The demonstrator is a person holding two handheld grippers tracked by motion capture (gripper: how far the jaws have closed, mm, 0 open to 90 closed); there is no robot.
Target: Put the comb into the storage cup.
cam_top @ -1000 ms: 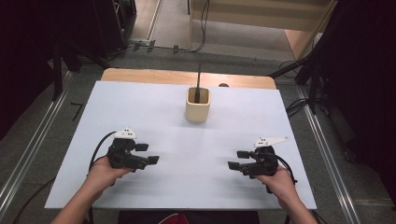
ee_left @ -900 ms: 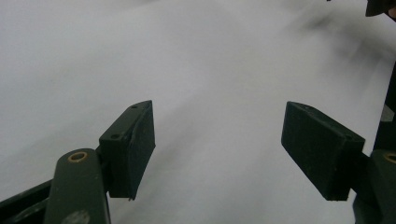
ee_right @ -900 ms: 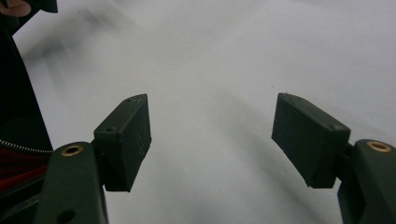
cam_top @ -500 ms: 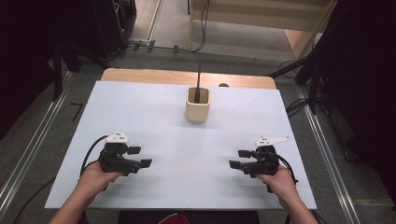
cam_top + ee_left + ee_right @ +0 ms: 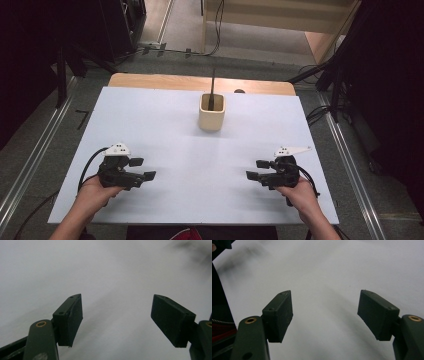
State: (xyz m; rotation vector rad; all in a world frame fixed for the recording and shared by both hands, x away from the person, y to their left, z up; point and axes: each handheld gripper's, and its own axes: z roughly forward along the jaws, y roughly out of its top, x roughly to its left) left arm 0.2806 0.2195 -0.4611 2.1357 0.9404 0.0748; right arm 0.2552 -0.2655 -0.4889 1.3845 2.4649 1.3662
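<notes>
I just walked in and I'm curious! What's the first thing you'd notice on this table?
A cream-coloured cup stands alone near the far middle of the white table, with a thin dark stick poking up out of it. Closer to the person, the left gripper and the right gripper rest near the front corners, both with jaws wide open and nothing between them.

1. The cup (image 5: 212,113) stood on the table (image 5: 150,115), toward its far middle.
2. A stick (image 5: 212,90) stood in the cup.
3. The left gripper (image 5: 142,169) lay near-left, the right gripper (image 5: 256,169) near-right, well apart.
</notes>
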